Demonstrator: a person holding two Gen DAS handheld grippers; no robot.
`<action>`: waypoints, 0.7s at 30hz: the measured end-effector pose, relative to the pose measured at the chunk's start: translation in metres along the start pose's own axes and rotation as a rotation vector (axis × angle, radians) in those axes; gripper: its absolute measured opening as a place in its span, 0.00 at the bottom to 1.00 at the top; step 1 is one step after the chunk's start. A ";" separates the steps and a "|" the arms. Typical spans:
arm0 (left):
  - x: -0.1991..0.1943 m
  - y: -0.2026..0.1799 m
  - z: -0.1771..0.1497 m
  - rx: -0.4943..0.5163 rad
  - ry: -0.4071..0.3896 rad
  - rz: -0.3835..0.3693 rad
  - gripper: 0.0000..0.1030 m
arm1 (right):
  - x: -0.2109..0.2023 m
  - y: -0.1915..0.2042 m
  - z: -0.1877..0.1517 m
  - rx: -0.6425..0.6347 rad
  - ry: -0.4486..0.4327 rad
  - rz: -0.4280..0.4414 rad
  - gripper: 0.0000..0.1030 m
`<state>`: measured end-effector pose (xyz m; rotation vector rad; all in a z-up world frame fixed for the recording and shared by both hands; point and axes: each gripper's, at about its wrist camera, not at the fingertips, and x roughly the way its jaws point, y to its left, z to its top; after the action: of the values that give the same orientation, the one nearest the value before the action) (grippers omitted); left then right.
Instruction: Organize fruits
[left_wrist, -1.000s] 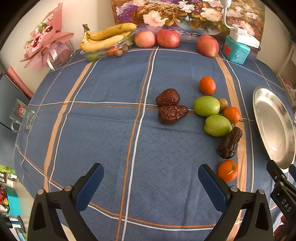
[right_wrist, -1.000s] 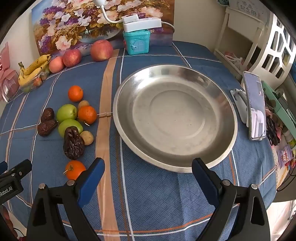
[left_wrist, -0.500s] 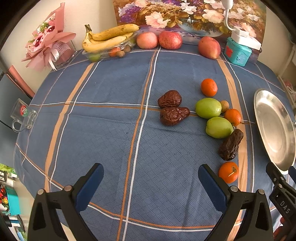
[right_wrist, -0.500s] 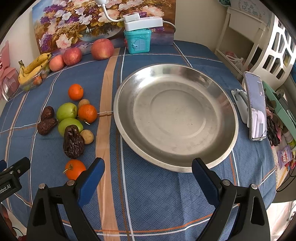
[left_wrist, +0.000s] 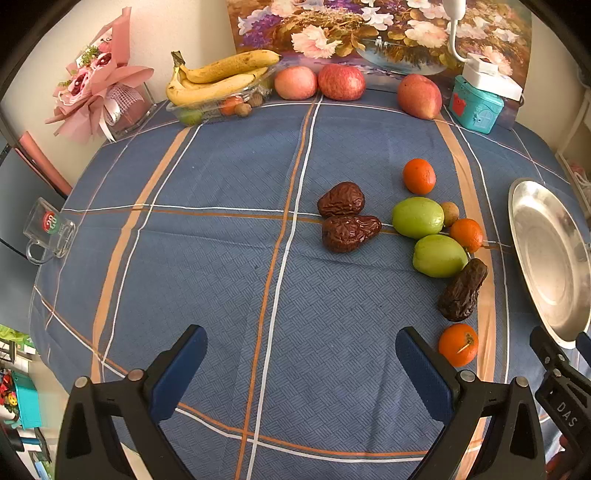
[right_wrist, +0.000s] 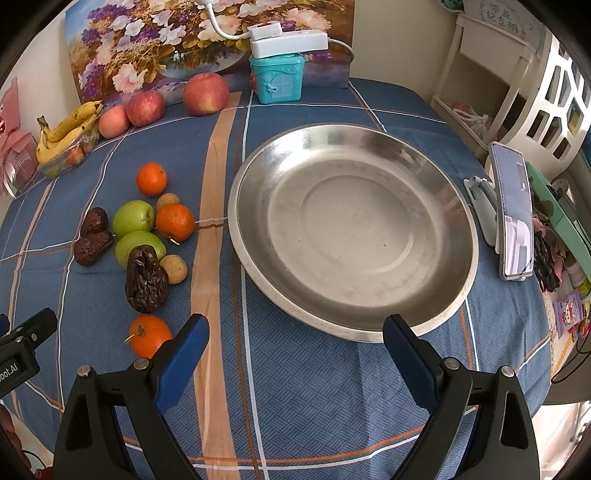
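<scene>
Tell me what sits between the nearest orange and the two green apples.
In the right wrist view, a dark wrinkled date lies between the nearest orange and the green apples.

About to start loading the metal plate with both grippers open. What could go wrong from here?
1. The green apples, oranges and dates lie packed and touching; picking one could roll the others.
2. The nearest orange sits between the left gripper and right gripper; both reaching could collide.
3. The phone stands propped beside the plate; a wide swing may topple it.

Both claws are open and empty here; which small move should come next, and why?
Probably lower the left claw toward the nearest orange. The metal plate holds nothing, all loose fruit lies on the cloth, and this orange sits closest, just right of the open claw.
</scene>
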<state>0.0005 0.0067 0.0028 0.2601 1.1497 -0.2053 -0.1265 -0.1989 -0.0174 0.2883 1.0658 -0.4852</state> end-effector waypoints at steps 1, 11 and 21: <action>0.000 0.000 0.000 0.001 0.000 0.000 1.00 | 0.001 0.000 0.001 0.000 0.001 0.000 0.92; 0.000 0.001 0.001 -0.001 -0.002 0.000 1.00 | 0.001 0.001 0.001 -0.002 0.007 -0.001 0.92; -0.001 0.003 0.002 -0.001 -0.006 0.000 1.00 | 0.002 0.001 0.001 -0.003 0.009 -0.002 0.92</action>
<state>0.0033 0.0092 0.0047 0.2587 1.1440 -0.2050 -0.1250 -0.1990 -0.0184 0.2874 1.0757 -0.4841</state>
